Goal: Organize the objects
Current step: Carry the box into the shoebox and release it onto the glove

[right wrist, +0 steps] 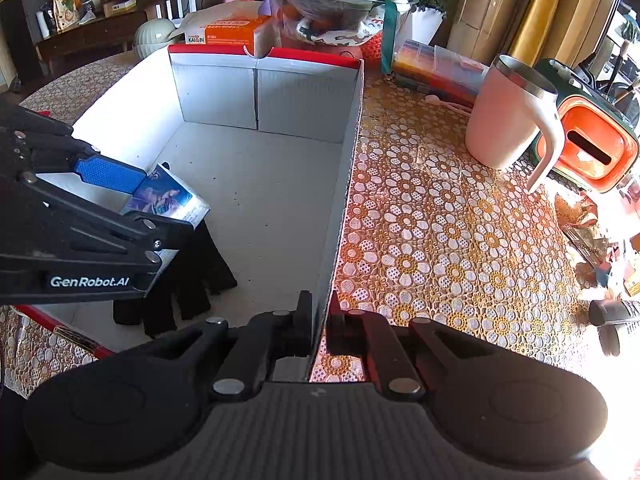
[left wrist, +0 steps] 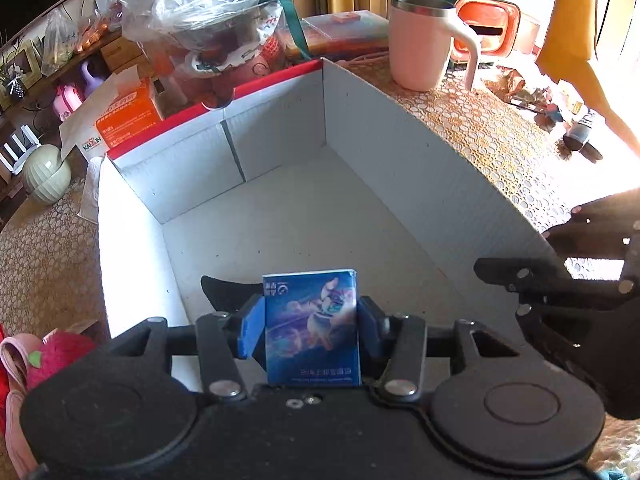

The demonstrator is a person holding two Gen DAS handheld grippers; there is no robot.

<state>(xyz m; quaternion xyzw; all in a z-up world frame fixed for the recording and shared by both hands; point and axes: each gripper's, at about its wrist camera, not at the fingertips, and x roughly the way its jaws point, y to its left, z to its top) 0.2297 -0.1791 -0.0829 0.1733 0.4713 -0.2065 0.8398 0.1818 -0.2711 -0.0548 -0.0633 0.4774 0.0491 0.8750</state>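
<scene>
My left gripper [left wrist: 311, 326] is shut on a small blue tissue pack [left wrist: 312, 328] and holds it over the near end of a white cardboard box with a red rim [left wrist: 280, 148]. In the right wrist view the left gripper [right wrist: 136, 200] and the pack [right wrist: 168, 196] hang above a black glove [right wrist: 188, 280] that lies on the box floor. My right gripper [right wrist: 319, 332] is shut on the box's right wall [right wrist: 348, 168], one finger inside and one outside. The right gripper [left wrist: 532, 280] also shows at the right edge of the left wrist view.
A pink mug with a white handle [right wrist: 508, 120] and an orange-and-green container [right wrist: 592, 148] stand on the lace tablecloth [right wrist: 440, 240] right of the box. Behind the box are an orange carton [right wrist: 232, 34], a plastic-wrapped basket [right wrist: 336, 0] and a flat colourful case [right wrist: 436, 68]. A dark bottle [right wrist: 616, 314] lies at far right.
</scene>
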